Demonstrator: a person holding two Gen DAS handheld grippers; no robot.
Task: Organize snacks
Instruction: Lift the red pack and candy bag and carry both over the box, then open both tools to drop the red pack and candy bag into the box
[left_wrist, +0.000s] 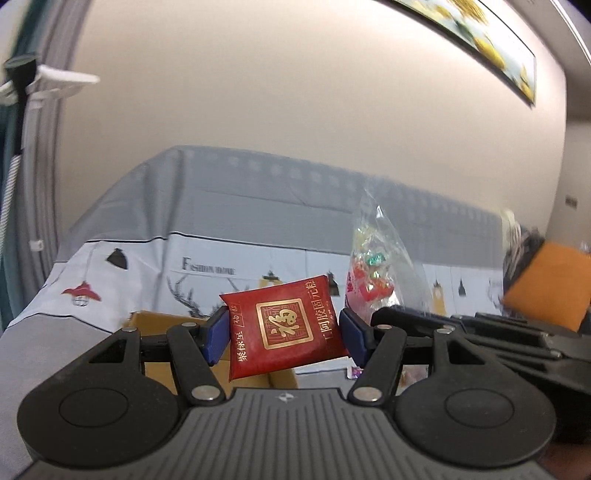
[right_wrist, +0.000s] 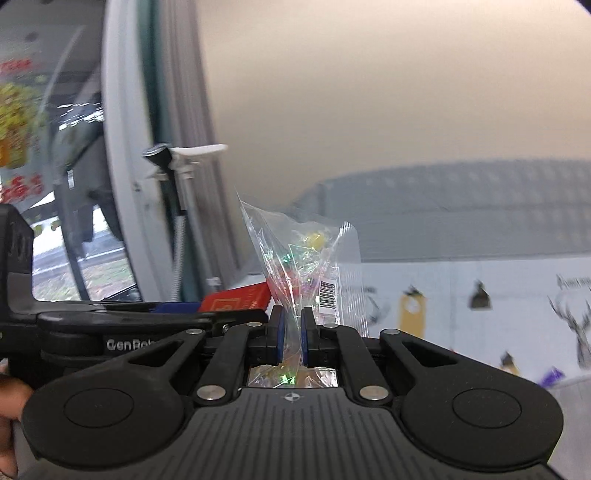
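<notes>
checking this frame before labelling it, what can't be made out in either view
- Cardboard box, left wrist view: its inside is hidden by the left claw and the red packet it grips.
- Clear candy bag, right wrist view: bottom hidden behind the right claw; barcode too small to read.
- Orange object, left wrist view: blurred, cut by the right edge.
- Wall picture, left wrist view: blurred.

A sofa (left_wrist: 258, 206) draped in a grey and white printed cover (left_wrist: 207, 266) stands against a beige wall (left_wrist: 295, 92), with an orange cushion (left_wrist: 546, 288) at one end and a framed picture (left_wrist: 480, 33) above.
</notes>
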